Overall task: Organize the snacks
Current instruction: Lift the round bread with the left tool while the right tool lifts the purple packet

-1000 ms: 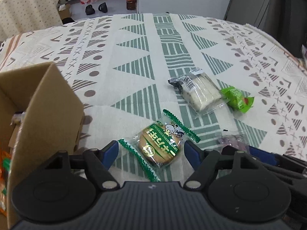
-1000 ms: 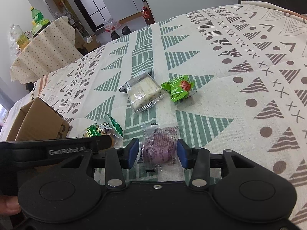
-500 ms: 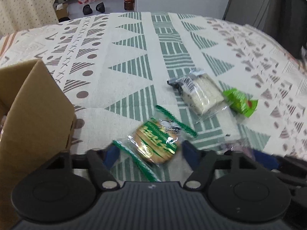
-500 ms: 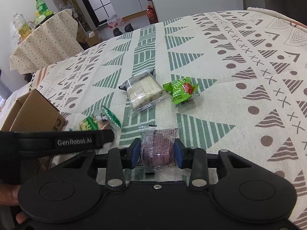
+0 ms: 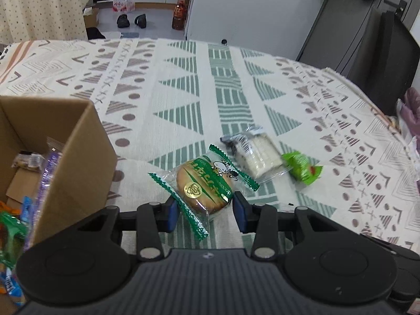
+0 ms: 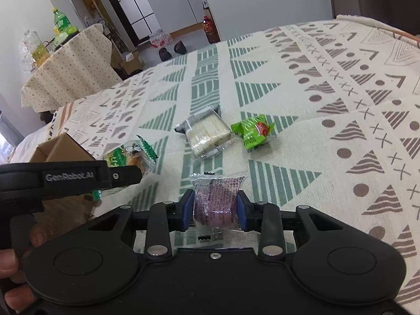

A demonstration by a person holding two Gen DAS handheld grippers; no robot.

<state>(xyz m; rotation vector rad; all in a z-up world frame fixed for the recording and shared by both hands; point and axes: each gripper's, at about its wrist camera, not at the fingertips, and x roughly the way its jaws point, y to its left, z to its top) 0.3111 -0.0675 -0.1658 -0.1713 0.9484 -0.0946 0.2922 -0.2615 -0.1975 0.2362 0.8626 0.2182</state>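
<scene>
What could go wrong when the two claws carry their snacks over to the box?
The left claw seems to pinch the round cake packet near its edge, so it might slip out on the way to the cardboard box. The right claw squeezes the soft purple snack, which could get squashed. The two claws are close together and might bump.

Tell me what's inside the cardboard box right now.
The cardboard box holds a purple-edged clear packet, a dark-topped packet and green, orange, blue wrappers; its wall hides the rest.
</scene>
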